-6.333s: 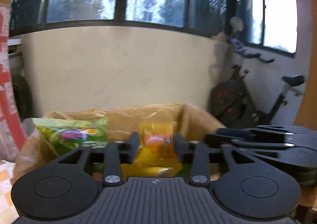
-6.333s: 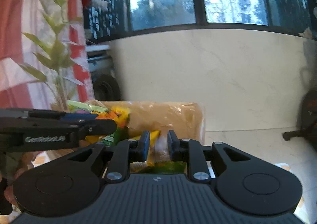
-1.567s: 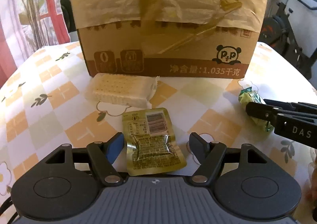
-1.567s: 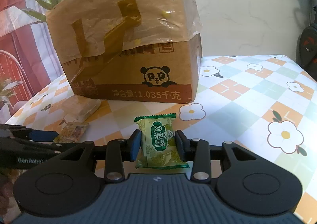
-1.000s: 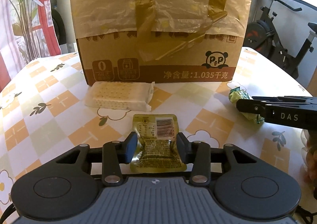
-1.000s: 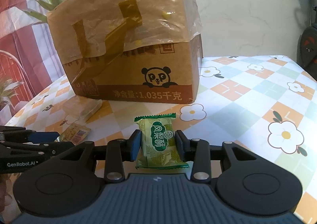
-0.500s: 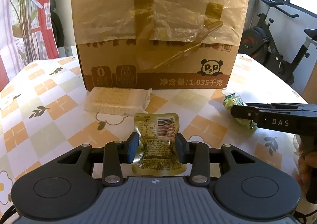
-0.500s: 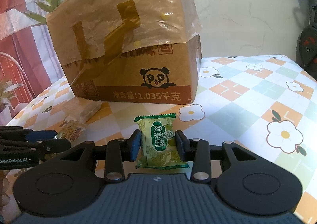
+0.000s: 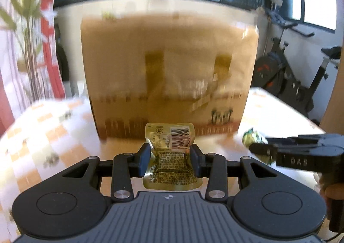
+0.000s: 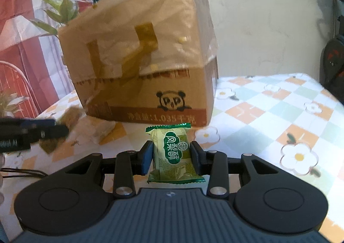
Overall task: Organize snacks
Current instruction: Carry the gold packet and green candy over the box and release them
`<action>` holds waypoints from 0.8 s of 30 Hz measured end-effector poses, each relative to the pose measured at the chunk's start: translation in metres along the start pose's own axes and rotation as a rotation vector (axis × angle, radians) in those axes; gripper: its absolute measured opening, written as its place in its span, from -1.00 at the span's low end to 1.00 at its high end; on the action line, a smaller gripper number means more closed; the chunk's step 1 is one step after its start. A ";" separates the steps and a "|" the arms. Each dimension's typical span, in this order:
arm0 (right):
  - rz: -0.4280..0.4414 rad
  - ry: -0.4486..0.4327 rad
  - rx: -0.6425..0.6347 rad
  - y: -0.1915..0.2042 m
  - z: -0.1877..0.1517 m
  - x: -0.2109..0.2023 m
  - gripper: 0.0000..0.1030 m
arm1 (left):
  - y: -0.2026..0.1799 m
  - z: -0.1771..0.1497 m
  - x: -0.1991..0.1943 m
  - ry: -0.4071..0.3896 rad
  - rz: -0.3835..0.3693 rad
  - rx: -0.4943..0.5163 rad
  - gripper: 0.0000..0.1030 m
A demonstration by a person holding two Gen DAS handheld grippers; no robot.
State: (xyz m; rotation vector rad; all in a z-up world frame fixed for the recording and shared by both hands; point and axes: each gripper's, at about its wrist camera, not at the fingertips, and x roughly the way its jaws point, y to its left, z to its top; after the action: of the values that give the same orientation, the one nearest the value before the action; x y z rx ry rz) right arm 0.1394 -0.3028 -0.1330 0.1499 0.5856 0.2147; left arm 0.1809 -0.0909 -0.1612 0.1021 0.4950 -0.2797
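My left gripper (image 9: 169, 157) is shut on a gold snack pouch (image 9: 171, 157) with a barcode, held up off the table in front of the cardboard box (image 9: 169, 79). My right gripper (image 10: 172, 157) is shut on a green wrapped pastry (image 10: 175, 152), held above the checked tablecloth (image 10: 268, 118). The tall box (image 10: 146, 66) with a plastic liner and a panda print stands just behind both. In the left wrist view the right gripper (image 9: 258, 146) reaches in from the right with the green pastry (image 9: 253, 136). The left gripper (image 10: 60, 130) shows blurred at the left of the right wrist view.
A clear pack of crackers (image 10: 94, 129) lies on the table at the box's front left corner. A plant (image 9: 28, 34) and a red-and-white curtain stand at the left. An exercise bike (image 9: 296, 75) stands beyond the table's right edge.
My left gripper has risen with the gold pouch and tipped up, so the box now fills its view and the crackers have dropped out of sight. The right gripper has stayed put.
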 end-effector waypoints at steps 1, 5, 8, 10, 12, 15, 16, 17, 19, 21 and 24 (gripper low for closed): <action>0.004 -0.013 0.000 0.000 0.006 -0.005 -0.23 | 0.001 0.008 -0.003 -0.022 -0.006 0.002 -0.19; 0.035 -0.127 -0.011 0.004 0.051 -0.030 -0.23 | 0.005 0.051 -0.017 -0.132 -0.041 0.016 -0.19; 0.054 -0.220 -0.062 0.010 0.090 -0.045 -0.23 | 0.007 0.088 -0.022 -0.212 -0.064 0.025 -0.18; 0.064 -0.271 -0.110 0.015 0.118 -0.050 -0.23 | 0.009 0.113 -0.019 -0.241 -0.077 0.012 -0.18; 0.071 -0.300 -0.137 0.018 0.143 -0.048 -0.23 | 0.011 0.136 -0.013 -0.260 -0.087 -0.006 -0.18; 0.060 -0.311 -0.173 0.022 0.173 -0.032 -0.23 | 0.007 0.166 0.006 -0.275 -0.098 0.015 -0.18; 0.049 -0.306 -0.185 0.023 0.181 -0.023 -0.23 | 0.005 0.175 0.017 -0.258 -0.102 0.022 -0.17; 0.040 -0.296 -0.189 0.024 0.187 -0.012 -0.23 | 0.006 0.183 0.030 -0.227 -0.119 0.014 -0.17; 0.031 -0.265 -0.178 0.024 0.198 0.010 -0.23 | 0.011 0.195 0.055 -0.180 -0.136 -0.029 -0.17; 0.007 -0.236 -0.178 0.025 0.203 0.028 -0.23 | 0.013 0.201 0.073 -0.172 -0.127 -0.041 -0.15; -0.040 -0.175 -0.171 0.024 0.202 0.049 -0.19 | 0.017 0.208 0.101 -0.084 -0.196 -0.040 0.00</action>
State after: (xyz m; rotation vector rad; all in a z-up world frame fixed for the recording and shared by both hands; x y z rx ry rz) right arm 0.2886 -0.2835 0.0125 -0.0090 0.3934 0.2093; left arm 0.3652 -0.1330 -0.0274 0.0024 0.4276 -0.4638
